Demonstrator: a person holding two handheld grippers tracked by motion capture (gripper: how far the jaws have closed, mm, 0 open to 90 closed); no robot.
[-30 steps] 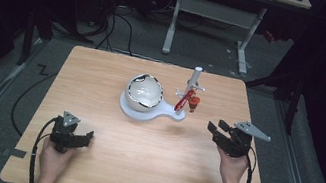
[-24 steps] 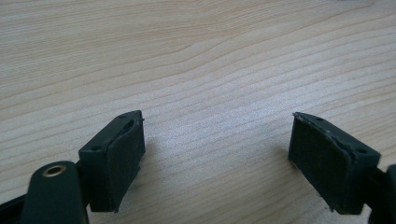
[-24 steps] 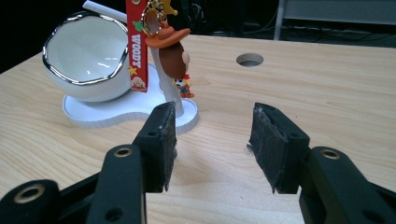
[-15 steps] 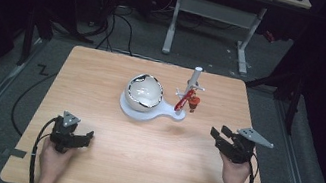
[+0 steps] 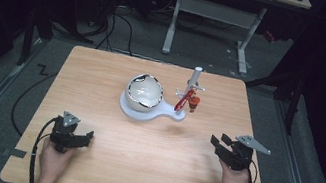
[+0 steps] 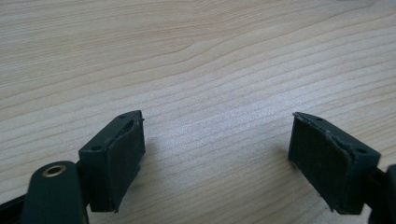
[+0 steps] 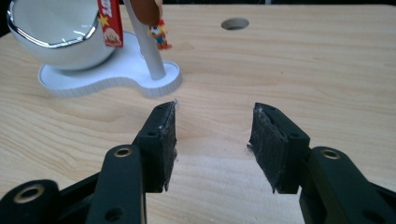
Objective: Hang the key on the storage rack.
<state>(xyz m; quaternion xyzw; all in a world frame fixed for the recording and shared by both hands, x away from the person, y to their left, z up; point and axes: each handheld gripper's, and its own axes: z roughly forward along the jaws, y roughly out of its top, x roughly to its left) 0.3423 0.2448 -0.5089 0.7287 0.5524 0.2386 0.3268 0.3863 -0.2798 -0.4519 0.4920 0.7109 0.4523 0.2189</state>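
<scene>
On pale wooden table (image 5: 101, 172), we rest our left gripper (image 6: 215, 158), jaws wide and empty; our right gripper (image 7: 212, 140), half-open and empty, faces the white bowl stand (image 7: 116, 77) ahead, likely for approach.

black tongs (image 5: 224, 144), brass screws, grey plates, cables

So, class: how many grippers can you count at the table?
2. The left gripper is near the table's front left; the right gripper is near its right edge. Both are open and hold nothing.
</scene>
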